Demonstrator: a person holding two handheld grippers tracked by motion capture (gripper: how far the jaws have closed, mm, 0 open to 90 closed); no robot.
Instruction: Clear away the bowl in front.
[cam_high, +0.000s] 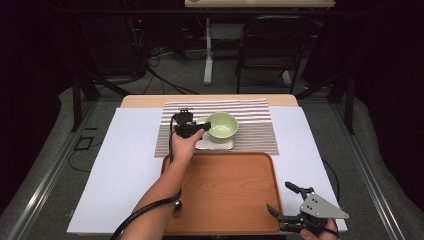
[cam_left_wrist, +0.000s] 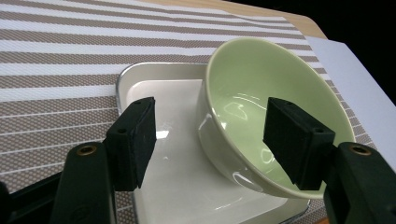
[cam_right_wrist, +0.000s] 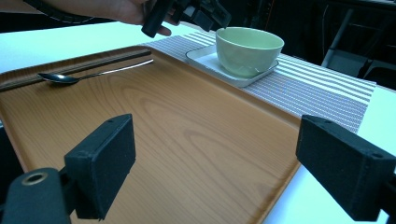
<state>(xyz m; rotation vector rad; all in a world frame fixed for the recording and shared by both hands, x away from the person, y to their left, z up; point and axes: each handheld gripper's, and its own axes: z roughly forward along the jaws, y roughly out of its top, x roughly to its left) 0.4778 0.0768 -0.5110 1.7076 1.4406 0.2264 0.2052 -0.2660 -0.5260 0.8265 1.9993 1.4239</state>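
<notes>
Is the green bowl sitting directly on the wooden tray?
No: the green bowl sits on a white square plate on the striped mat, beyond the wooden tray.

Open black jaws over wooden tray (cam_right_wrist: 196, 140), spoon (cam_right_wrist: 88, 75) at its edge, green bowl (cam_right_wrist: 249, 50) on white plate (cam_right_wrist: 205, 59) (striped mat beneath)

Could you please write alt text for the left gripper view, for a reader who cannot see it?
The left gripper has its two black jaws open around the near rim of a pale green bowl, one pad outside and one inside it, not pressing. The empty bowl stands on a square white plate, on a striped placemat.
</notes>
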